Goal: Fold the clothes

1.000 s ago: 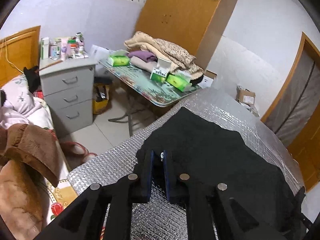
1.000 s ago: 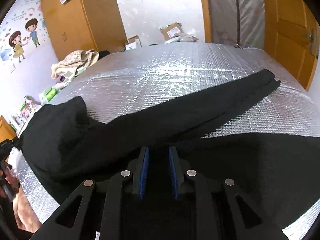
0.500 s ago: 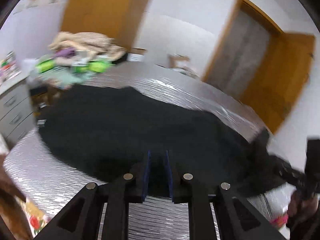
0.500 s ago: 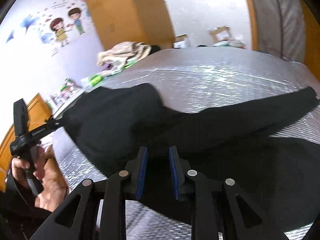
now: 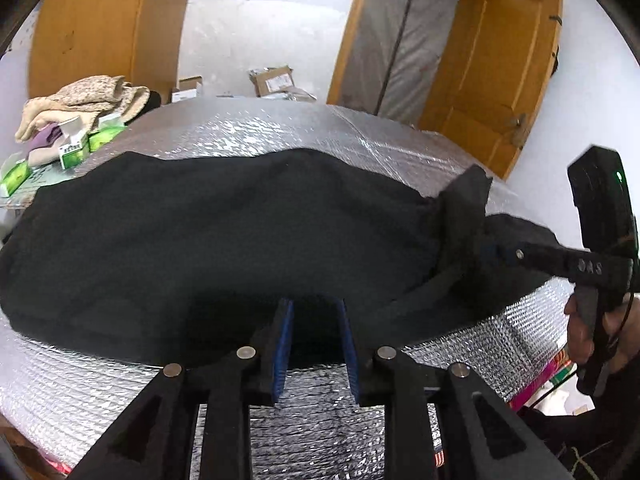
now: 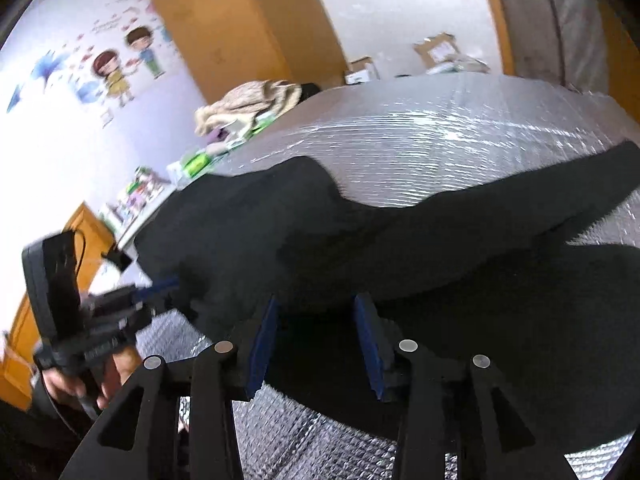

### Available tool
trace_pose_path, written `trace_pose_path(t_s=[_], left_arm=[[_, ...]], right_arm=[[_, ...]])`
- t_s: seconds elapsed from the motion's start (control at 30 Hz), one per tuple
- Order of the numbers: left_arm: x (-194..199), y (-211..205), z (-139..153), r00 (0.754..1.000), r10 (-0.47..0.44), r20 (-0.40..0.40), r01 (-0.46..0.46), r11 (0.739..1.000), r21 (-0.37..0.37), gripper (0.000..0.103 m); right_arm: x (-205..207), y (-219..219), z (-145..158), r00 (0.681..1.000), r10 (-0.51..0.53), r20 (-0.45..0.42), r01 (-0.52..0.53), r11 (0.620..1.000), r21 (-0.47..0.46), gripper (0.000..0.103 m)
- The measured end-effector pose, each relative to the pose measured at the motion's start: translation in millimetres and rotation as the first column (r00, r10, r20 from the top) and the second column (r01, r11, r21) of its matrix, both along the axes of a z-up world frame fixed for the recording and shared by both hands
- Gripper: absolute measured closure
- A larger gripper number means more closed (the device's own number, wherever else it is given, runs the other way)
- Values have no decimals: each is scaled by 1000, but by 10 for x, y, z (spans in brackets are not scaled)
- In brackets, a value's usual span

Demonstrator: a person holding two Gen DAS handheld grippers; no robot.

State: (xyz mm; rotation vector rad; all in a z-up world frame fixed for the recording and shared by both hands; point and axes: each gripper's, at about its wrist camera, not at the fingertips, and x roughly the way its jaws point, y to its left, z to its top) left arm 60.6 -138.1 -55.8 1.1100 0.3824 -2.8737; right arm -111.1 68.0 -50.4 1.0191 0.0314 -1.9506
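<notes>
Matte black garment (image 5: 224,240) spread on quilted silver foil bench (image 5: 280,140), left gripper (image 5: 314,340) and right gripper (image 6: 316,336) jaws opening, cloth edge between blue pads unpressed

The black garment (image 5: 224,240) is soft, matt cloth. It lies on a worktop (image 5: 280,132) covered in shiny, quilted silver foil. The door (image 5: 492,76) is smooth varnished wood, and the fingers (image 5: 283,344) carry ribbed blue pads.

Both claws (image 5: 314,344) (image 6: 316,344) — jaws opening
</notes>
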Motion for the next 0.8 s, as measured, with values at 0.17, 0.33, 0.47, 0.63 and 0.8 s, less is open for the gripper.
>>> trace_pose_path(t_s=[0.17,0.33,0.47,0.63,0.8], left_arm=[[82,37,31,999,-31,-19,31,1000,3,79],[108,100,61,998,-57,-31,57,998,-7,79],[55,213,64,994,-104,-26,104,994,-34,76],[-50,323,46,991,-137,-7,136,988,-71,75],[-115,428,35,989,-147,15,148,982,-118,75]], right_arm=[[-119,119,-95,994,-60,89,62,998,-11,62],[-232,201,-167,981,-70,179,80,996,-49,62],[-266,193,-174,974,-57,221,76,994,-81,62],[-320,209,-219,959,-48,278,83,990,-118,62],[-337,202,-204,960,-45,278,88,986,-144,95]])
